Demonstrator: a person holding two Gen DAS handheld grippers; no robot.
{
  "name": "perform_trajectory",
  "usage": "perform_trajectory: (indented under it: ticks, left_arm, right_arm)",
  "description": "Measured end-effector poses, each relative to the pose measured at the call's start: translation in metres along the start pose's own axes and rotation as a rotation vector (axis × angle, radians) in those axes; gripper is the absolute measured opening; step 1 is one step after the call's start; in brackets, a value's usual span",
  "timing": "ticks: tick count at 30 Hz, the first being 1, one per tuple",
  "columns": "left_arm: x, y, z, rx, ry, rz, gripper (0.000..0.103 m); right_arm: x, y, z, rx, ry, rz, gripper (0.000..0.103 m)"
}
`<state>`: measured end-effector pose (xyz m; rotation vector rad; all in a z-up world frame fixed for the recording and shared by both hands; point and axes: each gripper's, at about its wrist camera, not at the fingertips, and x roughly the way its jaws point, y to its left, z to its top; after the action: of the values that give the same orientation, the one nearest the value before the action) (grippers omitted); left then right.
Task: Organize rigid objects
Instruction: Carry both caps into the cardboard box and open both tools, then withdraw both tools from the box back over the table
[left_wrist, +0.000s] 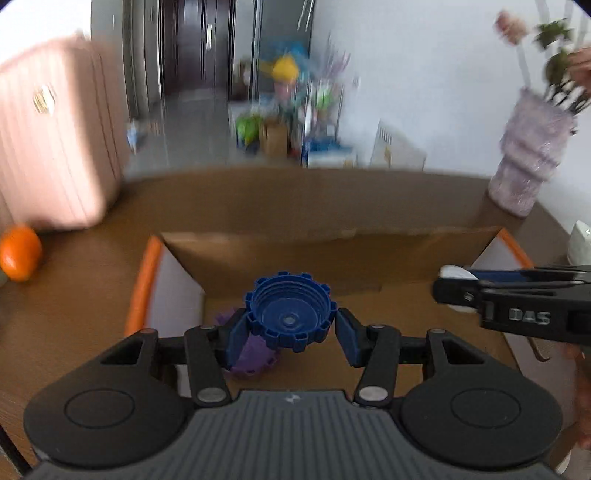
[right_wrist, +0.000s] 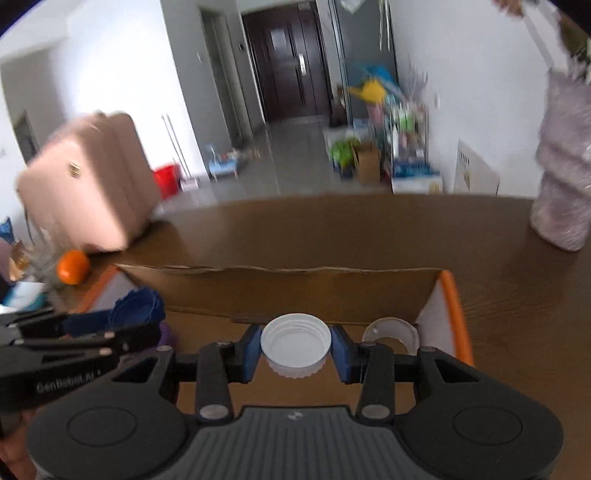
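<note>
While both of my hands hang above the cardboard box, each pair of tongs carries a cap. My left tongs are closed on a blue cap with a notched rim, its hollow threaded side facing the camera at the centre of the left wrist frame; the left pad presses its side, though I cannot tell whether the right pad touches. Below it, partly hidden, a purple piece lies on the box floor. My right tongs grip a white cap between the blue pads, open side up, in the lower middle of the right wrist frame. To its right, a clear lid rests in the box near the orange-edged wall. The box sits on a brown wooden surface. At the left of both frames an orange lies beside a pink suitcase, and a pale vase stands at the upper right.
</note>
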<state>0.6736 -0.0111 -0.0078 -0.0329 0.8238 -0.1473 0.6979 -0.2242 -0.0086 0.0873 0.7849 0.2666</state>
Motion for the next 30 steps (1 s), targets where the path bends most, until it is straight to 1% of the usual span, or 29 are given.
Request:
perform_trajectory:
  ticks: [1,2,3,4,6,7,9,11,12,14,15,16,17,18,19,21,23,24,27,30]
  left_arm:
    - [0.005,0.004,0.003,-0.019,0.029,-0.012,0.052]
    - [0.007,0.006,0.004,-0.028,0.037,-0.027,0.052]
    - [0.007,0.008,0.007,-0.023,0.039,-0.044,0.054]
    - [0.008,0.008,0.008,-0.001,0.043,-0.06,0.059]
    - [0.002,0.008,0.008,0.005,0.039,-0.026,0.059]
    - [-0.003,0.01,0.007,-0.008,0.031,-0.022,0.059]
    - [-0.029,0.018,0.0,-0.034,0.008,-0.035,0.061]
    - [-0.056,0.02,-0.006,-0.008,-0.034,-0.032,0.064]
    - [-0.074,0.022,-0.01,0.009,-0.057,-0.017,0.065]
    - [-0.106,0.024,-0.016,0.036,-0.092,0.005,0.071]
    - [-0.124,0.024,-0.022,0.05,-0.111,0.03,0.072]
    - [-0.141,0.021,-0.029,0.059,-0.137,0.057,0.076]
    - [-0.158,0.02,-0.039,0.072,-0.171,0.08,0.081]
    - [-0.178,0.017,-0.053,0.099,-0.21,0.1,0.083]
    - [-0.196,0.014,-0.069,0.128,-0.245,0.124,0.083]
    - [-0.229,0.007,-0.1,0.179,-0.304,0.157,0.085]
    - [-0.255,0.001,-0.127,0.205,-0.35,0.16,0.091]
    - [-0.267,-0.002,-0.14,0.211,-0.367,0.164,0.092]
    - [-0.301,-0.005,-0.184,0.179,-0.421,0.178,0.097]
    - [-0.332,-0.005,-0.233,0.146,-0.485,0.178,0.1]
  right_arm:
    - [0.011,0.0,0.001,-0.007,0.018,-0.008,0.04]
    - [0.021,0.0,0.001,-0.008,0.037,-0.017,0.041]
    - [0.031,-0.001,0.002,0.0,0.066,-0.02,0.04]
    - [0.038,-0.003,0.004,0.021,0.101,-0.018,0.041]
    - [0.04,-0.002,0.005,0.031,0.105,-0.02,0.053]
    - [0.036,-0.001,0.003,0.02,0.099,-0.03,0.061]
    - [0.019,0.001,0.001,0.023,0.068,-0.036,0.063]
    - [-0.003,-0.001,-0.002,0.019,0.046,-0.013,0.067]
    - [-0.02,-0.001,-0.003,0.003,0.031,-0.009,0.068]
    - [-0.048,-0.002,-0.003,-0.018,0.002,-0.033,0.07]
    - [-0.066,-0.002,-0.004,-0.026,-0.015,-0.041,0.071]
    - [-0.083,-0.002,-0.005,-0.027,-0.03,-0.041,0.072]
    - [-0.103,-0.002,-0.008,-0.025,-0.052,-0.038,0.076]
    - [-0.123,-0.004,-0.012,-0.025,-0.075,-0.034,0.079]
    - [-0.142,-0.003,-0.019,-0.034,-0.092,-0.031,0.086]
    - [-0.178,0.0,-0.038,-0.071,-0.117,-0.038,0.087]
    - [-0.205,0.006,-0.06,-0.112,-0.146,-0.051,0.087]
    - [-0.222,0.009,-0.075,-0.13,-0.163,-0.053,0.087]
    - [-0.265,0.022,-0.113,-0.148,-0.234,-0.04,0.087]
    - [-0.303,0.037,-0.156,-0.174,-0.324,-0.021,0.091]
